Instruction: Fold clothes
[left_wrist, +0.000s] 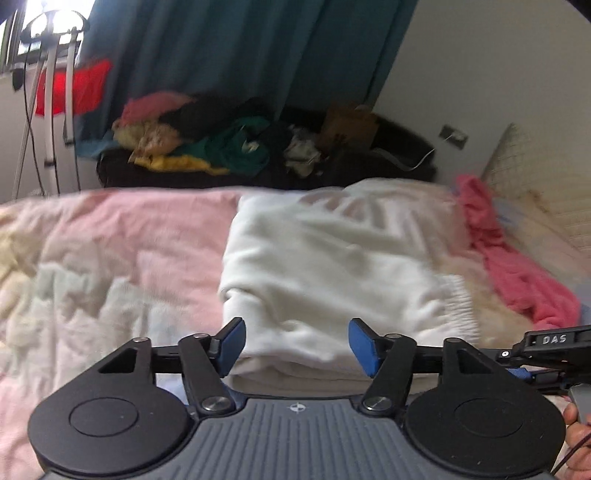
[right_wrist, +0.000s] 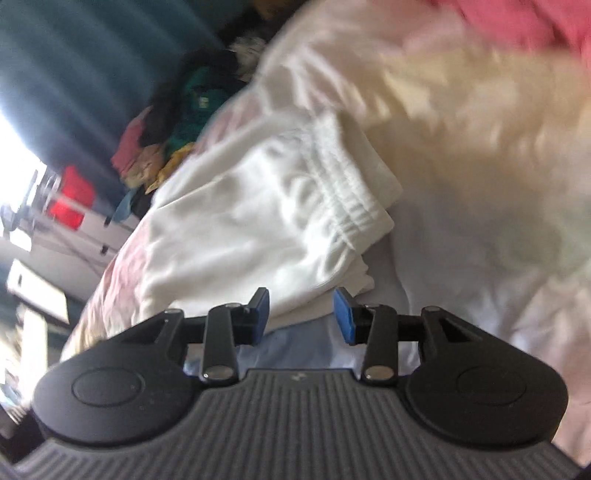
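Note:
A folded white garment (left_wrist: 332, 266) with an elastic waistband (right_wrist: 343, 199) lies on the bed's pale pink quilt (left_wrist: 122, 251). My left gripper (left_wrist: 296, 345) hovers at its near folded edge, blue pads wide apart, nothing pressed between them. In the right wrist view the same white garment (right_wrist: 236, 225) sits just ahead of my right gripper (right_wrist: 301, 317). Its blue pads stand apart over the garment's near corner and a light blue sheet (right_wrist: 295, 350), gripping nothing. The right gripper's body (left_wrist: 550, 347) shows at the right edge of the left wrist view.
A pink fluffy cloth (left_wrist: 517, 273) lies to the right of the white garment, beside a cream pillow (left_wrist: 535, 184). Beyond the bed a heap of mixed clothes (left_wrist: 207, 144) sits on dark furniture before a teal curtain (left_wrist: 240, 51). A red cloth (left_wrist: 74, 88) hangs on a white rack.

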